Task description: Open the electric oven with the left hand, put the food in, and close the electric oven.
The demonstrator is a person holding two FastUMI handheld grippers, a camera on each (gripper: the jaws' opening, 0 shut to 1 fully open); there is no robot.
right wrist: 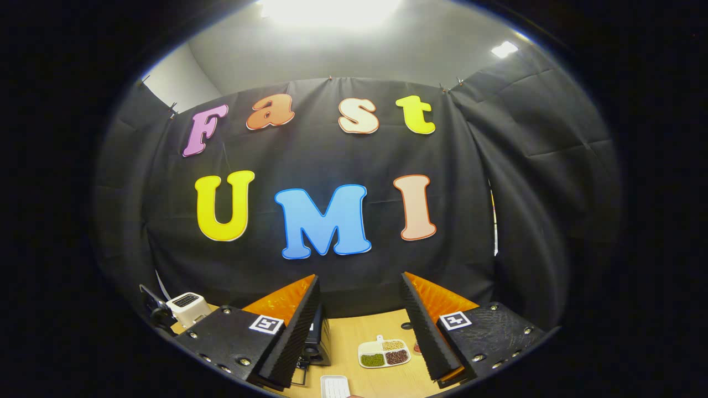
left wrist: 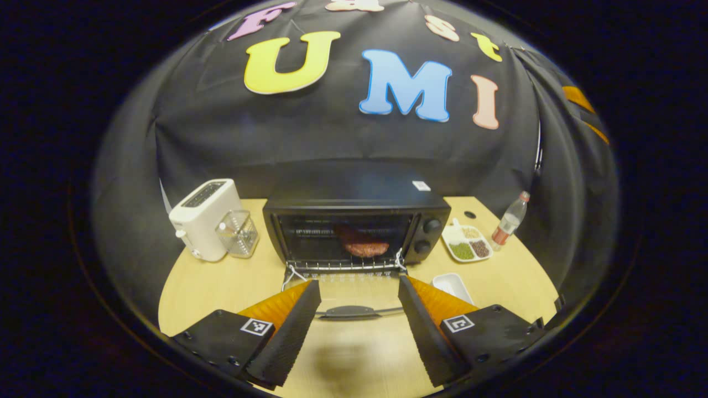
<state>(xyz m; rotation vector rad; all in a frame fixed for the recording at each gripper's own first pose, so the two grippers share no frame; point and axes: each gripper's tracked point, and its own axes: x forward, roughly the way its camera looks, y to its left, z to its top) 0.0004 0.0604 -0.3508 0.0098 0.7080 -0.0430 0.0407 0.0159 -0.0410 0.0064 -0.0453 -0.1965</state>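
Black electric oven [left wrist: 354,207] stands open, food [left wrist: 362,247] inside, between toaster [left wrist: 202,218] and sectioned dish [left wrist: 467,243]; bottle [left wrist: 510,221] label probably unreadable. Left tool [left wrist: 358,326] and right tool [right wrist: 359,326] are both released.

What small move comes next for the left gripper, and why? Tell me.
Probably ease the left gripper forward to the door handle and lift. The oven door lies open and flat, the food already sits on the rack inside, and the open fingers frame the handle without gripping it.
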